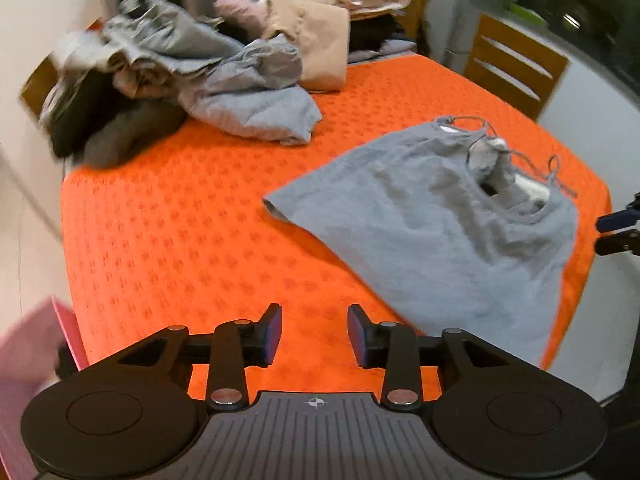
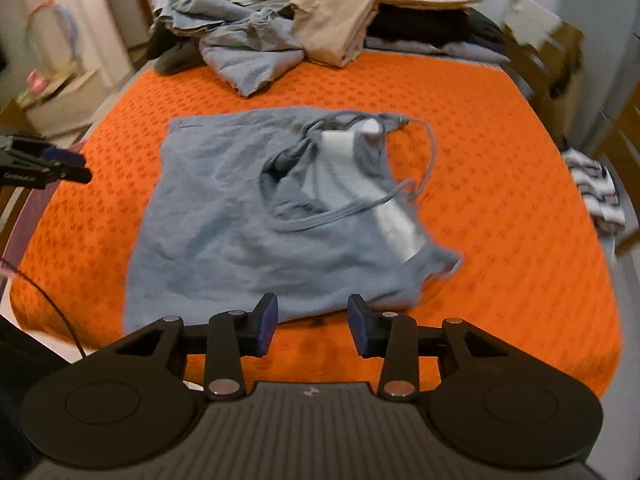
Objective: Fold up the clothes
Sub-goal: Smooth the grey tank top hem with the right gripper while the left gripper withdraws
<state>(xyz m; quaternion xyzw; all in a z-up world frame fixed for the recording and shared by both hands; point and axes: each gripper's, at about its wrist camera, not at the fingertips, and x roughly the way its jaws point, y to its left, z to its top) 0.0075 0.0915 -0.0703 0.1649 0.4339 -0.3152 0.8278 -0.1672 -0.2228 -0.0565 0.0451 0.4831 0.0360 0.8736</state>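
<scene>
Right wrist view, grey top just beyond parted, empty right tongs

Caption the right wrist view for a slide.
Open right gripper above grey strappy top spread on orange tablecloth.

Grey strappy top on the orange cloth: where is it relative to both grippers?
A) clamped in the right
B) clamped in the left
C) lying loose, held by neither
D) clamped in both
C: the grey strappy top lies spread on the orange cloth, while the left gripper and right gripper stand open with nothing between their pads.
</scene>
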